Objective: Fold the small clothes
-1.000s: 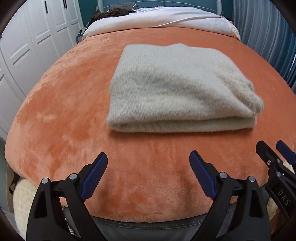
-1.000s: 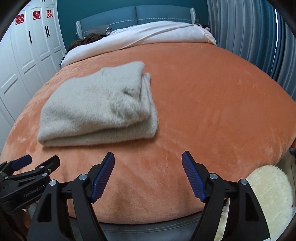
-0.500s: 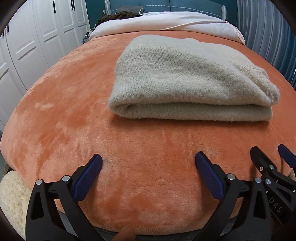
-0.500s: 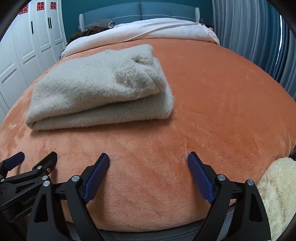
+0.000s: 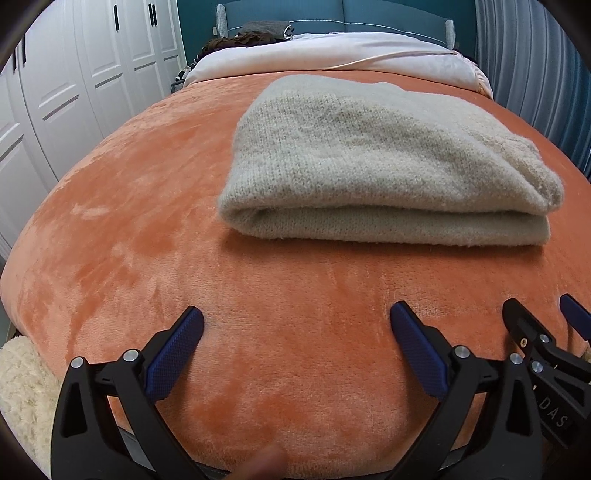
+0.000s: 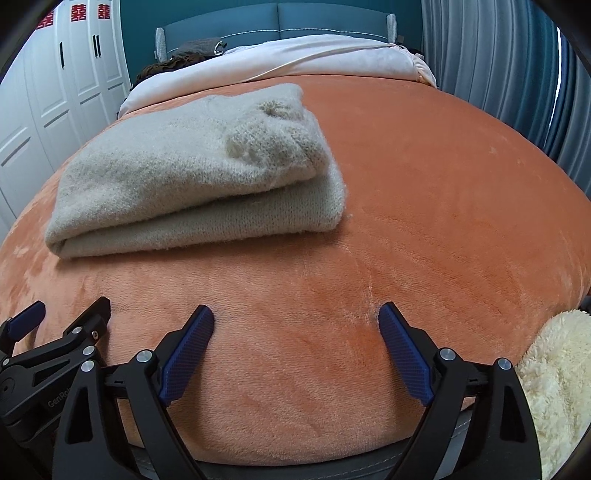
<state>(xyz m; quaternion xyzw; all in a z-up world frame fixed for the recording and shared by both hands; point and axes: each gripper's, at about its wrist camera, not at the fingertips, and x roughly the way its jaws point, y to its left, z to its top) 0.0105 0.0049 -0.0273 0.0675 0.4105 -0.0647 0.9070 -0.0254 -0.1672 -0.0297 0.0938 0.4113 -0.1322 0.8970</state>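
The folded beige sweater point(image 5: 384, 162) lies squared on the orange blanket point(image 5: 147, 229), released: left gripper point(image 5: 295, 328) and right gripper point(image 6: 295, 325) (both wide, empty) rest short of it.

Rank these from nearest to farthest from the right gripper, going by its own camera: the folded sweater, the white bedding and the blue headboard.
1. Folded sweater, ahead and left of the right gripper, on the orange blanket.
2. White bedding, beyond the sweater, across the far end.
3. Blue headboard, farthest, behind the bedding.
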